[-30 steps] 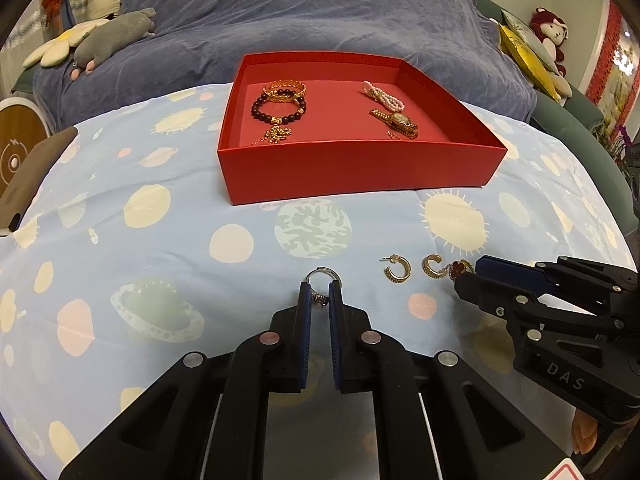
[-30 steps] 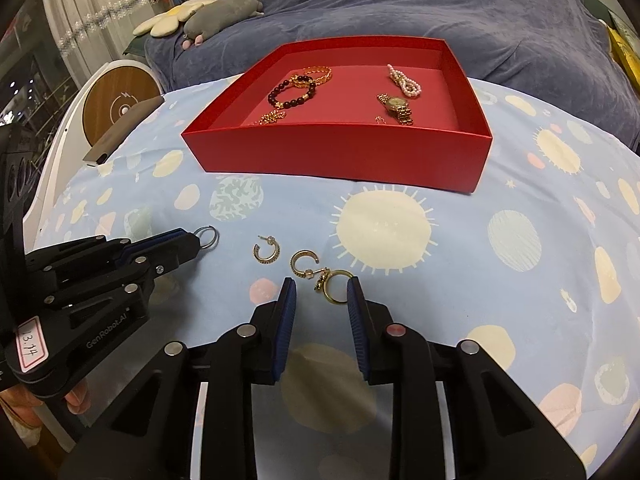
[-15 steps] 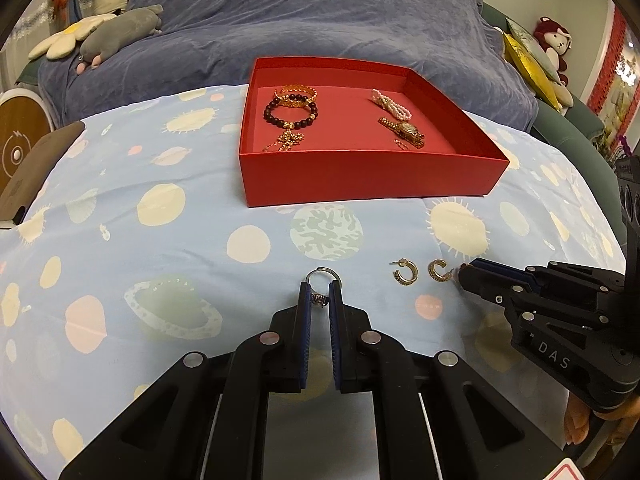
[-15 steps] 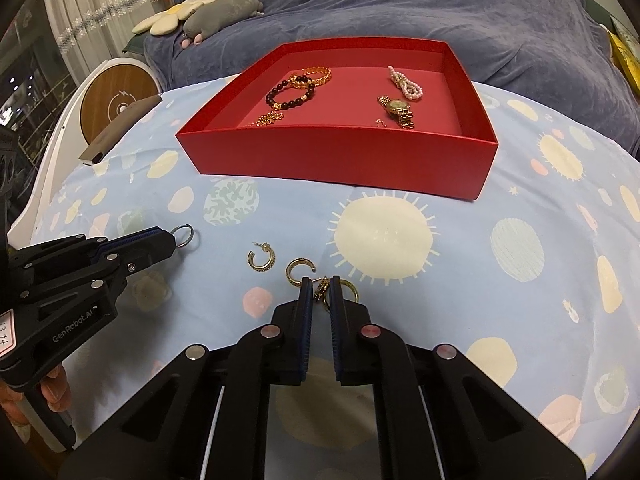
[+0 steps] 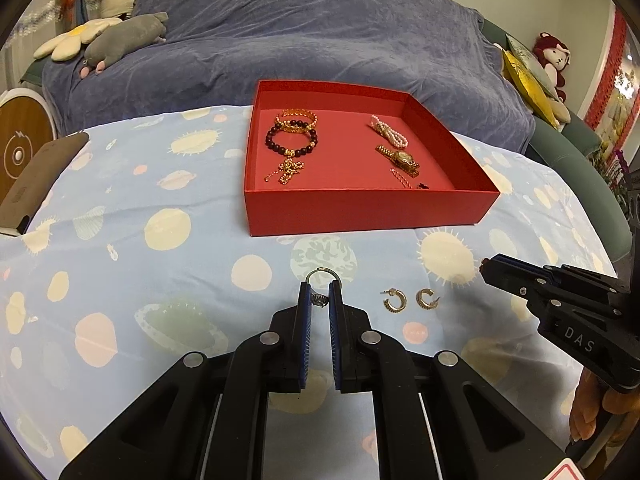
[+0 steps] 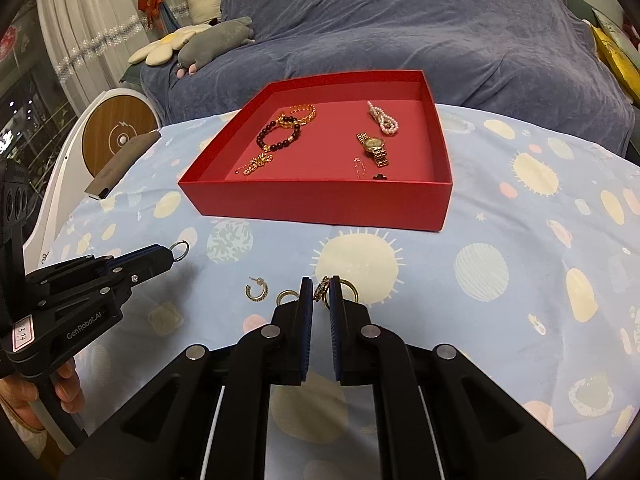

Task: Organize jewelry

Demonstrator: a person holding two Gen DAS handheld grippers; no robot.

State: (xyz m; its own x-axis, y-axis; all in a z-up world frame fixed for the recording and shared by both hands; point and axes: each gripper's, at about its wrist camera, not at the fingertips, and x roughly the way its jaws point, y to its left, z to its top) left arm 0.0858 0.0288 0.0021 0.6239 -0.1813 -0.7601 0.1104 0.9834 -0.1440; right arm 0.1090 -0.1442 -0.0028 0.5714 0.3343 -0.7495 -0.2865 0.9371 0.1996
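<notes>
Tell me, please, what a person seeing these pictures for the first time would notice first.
The open red cardboard box at the middle of the planet-patterned blue cloth catches the eye first; bracelets and a gold wristwatch lie inside it. Nearer, the left gripper pinches a silver ring, and the right gripper is closed on a gold ring with a chain, beside two gold hoop earrings on the cloth.

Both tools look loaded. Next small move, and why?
Probably carry the left tool forward over the red box and release there. It is shut on a silver ring, and the right tool is shut on a gold ring, so nothing is left to grasp. The bracelets, watch and pearls already lie inside the box; two gold hoops remain on the cloth for later.
</notes>
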